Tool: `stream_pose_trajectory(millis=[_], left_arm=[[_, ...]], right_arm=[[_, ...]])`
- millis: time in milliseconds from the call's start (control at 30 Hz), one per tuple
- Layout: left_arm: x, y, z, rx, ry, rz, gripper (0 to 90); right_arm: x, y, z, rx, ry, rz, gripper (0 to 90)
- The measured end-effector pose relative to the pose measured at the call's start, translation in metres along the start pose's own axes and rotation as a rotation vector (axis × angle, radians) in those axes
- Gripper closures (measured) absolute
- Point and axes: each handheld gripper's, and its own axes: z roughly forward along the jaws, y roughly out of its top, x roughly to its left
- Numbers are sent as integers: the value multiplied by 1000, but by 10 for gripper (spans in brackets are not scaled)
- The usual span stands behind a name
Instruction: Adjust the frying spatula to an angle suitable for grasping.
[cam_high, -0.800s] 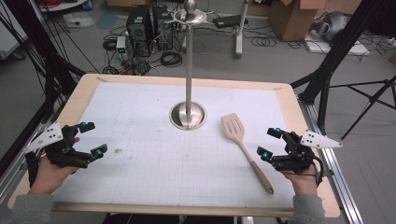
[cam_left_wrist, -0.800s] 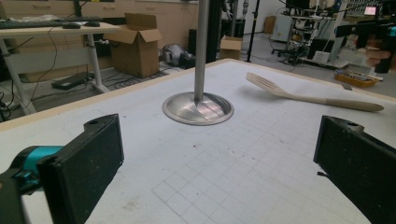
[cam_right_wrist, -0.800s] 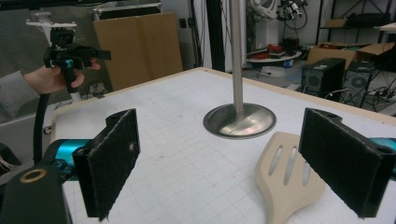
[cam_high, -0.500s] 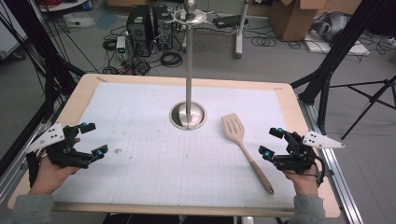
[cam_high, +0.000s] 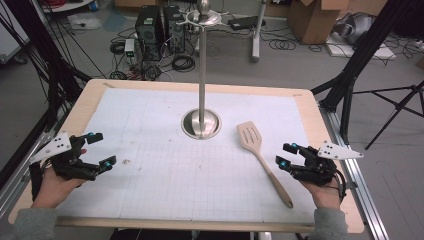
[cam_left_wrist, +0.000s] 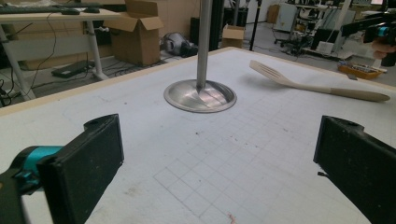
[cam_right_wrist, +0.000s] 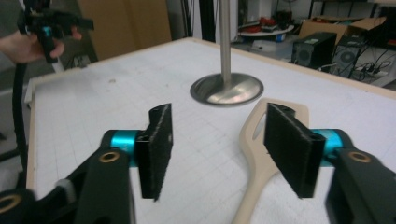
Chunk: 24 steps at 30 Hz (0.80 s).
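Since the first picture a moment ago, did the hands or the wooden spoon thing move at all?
Hardly anything changed. The right gripper crept very slightly nearer the handle of the pale wooden slotted spatula, jaws open, nothing taken hold of. The left gripper stayed open over the white gridded mat. The spatula and the tall steel stand on its round base stayed put.

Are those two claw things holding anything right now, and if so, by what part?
Nothing is held. The left gripper and right gripper are both open, and the wooden spatula lies on the table.
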Motion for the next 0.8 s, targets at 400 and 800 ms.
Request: stream_pose_trajectory(millis=[400,800], left_arm=[[0,-3,3,22,1,-1,20],[-1,-7,1,31,-1,6,20]], right_arm=[[-5,-10,14,123,13,-25,780],[-18,-15,14,147,-49,46,896]])
